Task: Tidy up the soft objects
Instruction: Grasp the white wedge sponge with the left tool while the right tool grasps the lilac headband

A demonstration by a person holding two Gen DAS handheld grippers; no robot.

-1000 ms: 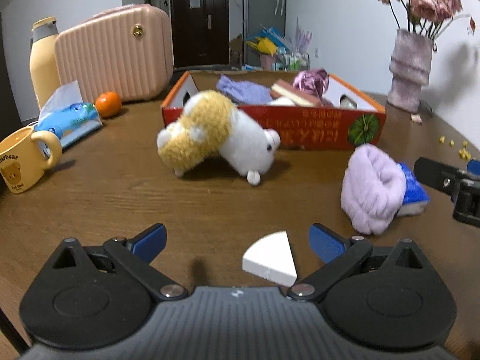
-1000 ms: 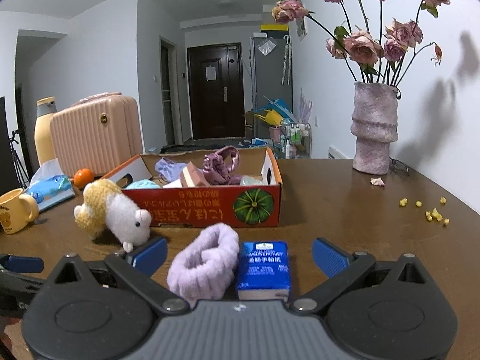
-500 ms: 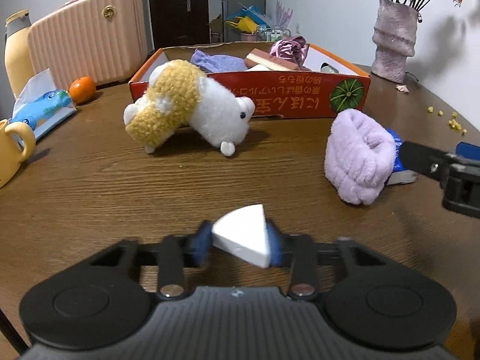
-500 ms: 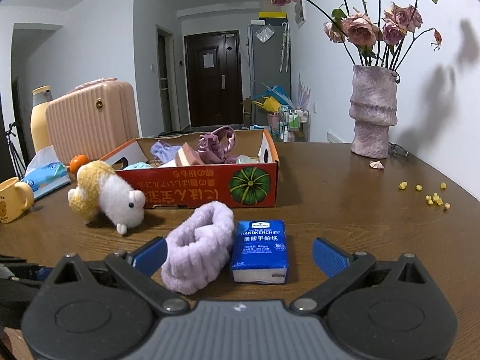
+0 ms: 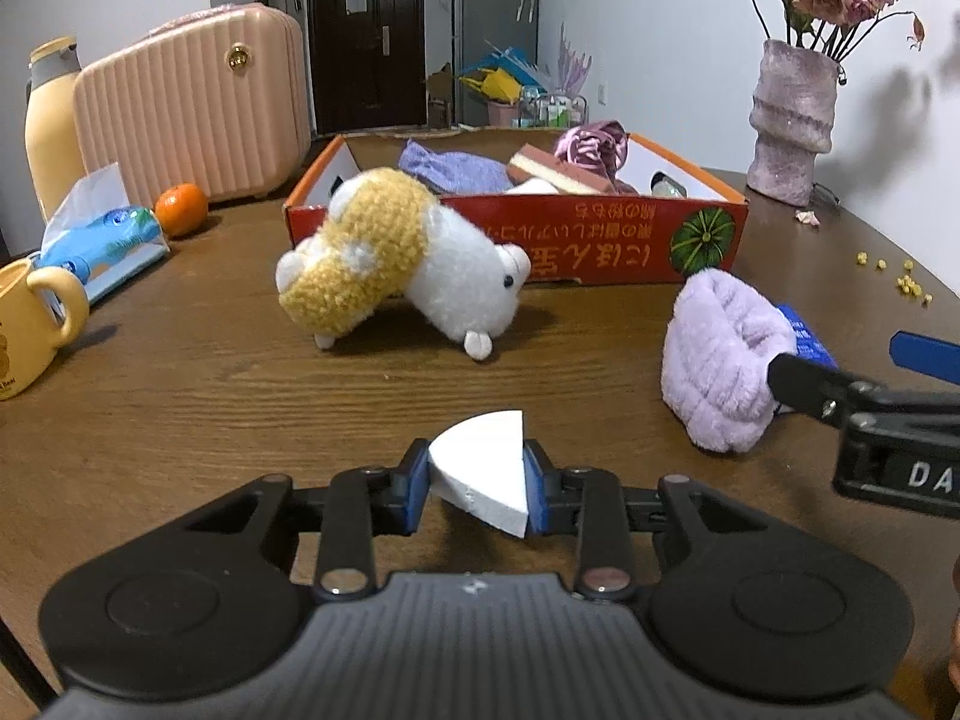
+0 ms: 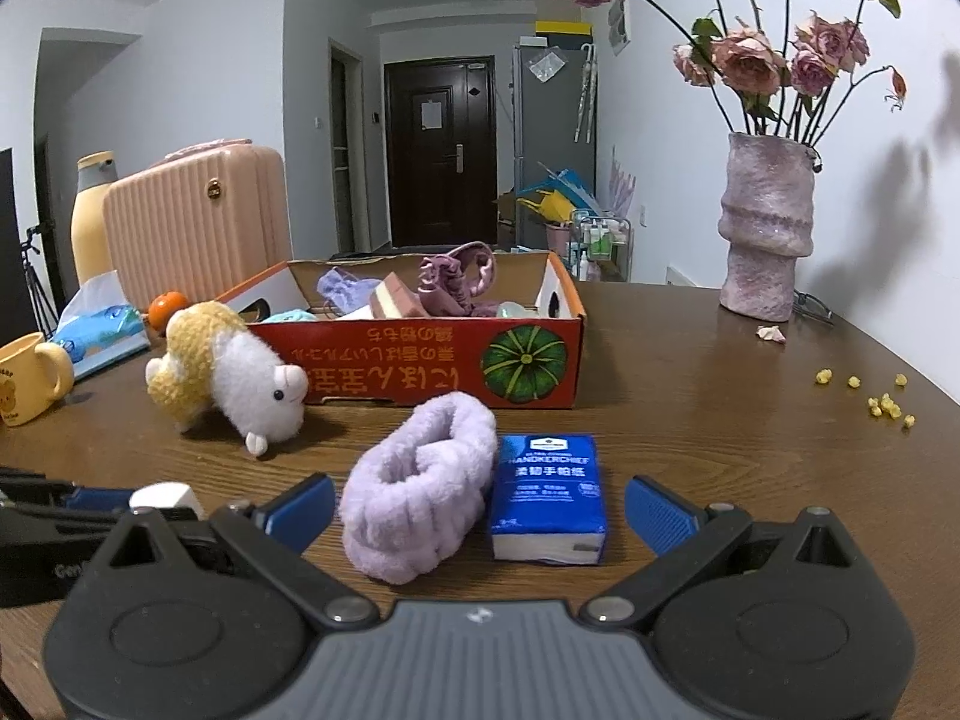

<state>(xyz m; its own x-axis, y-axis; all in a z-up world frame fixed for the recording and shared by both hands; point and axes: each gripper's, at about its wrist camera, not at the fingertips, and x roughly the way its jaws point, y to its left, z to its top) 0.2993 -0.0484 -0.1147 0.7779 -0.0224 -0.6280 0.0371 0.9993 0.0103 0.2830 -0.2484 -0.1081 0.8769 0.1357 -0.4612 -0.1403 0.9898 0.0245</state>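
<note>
My left gripper (image 5: 477, 492) is shut on a white wedge-shaped sponge (image 5: 483, 486) and holds it just above the wooden table (image 5: 180, 396). A yellow and white plush toy (image 5: 396, 258) lies ahead, in front of the red cardboard box (image 5: 600, 246) that holds several soft items. My right gripper (image 6: 477, 507) is open, with a lilac fluffy headband (image 6: 420, 492) and a blue tissue pack (image 6: 546, 495) lying on the table between its fingers. The headband also shows in the left wrist view (image 5: 720, 360).
A pink case (image 5: 192, 108), a yellow bottle (image 5: 51, 126), an orange (image 5: 180, 210), a blue tissue bag (image 5: 102, 240) and a yellow mug (image 5: 30, 324) stand at the left. A vase of roses (image 6: 768, 240) stands at the back right. Yellow crumbs (image 6: 882, 399) lie at the right.
My left gripper closed on the white sponge and lifted it slightly off the table. My right gripper stayed open and shifted a little around the headband and tissue pack.
</note>
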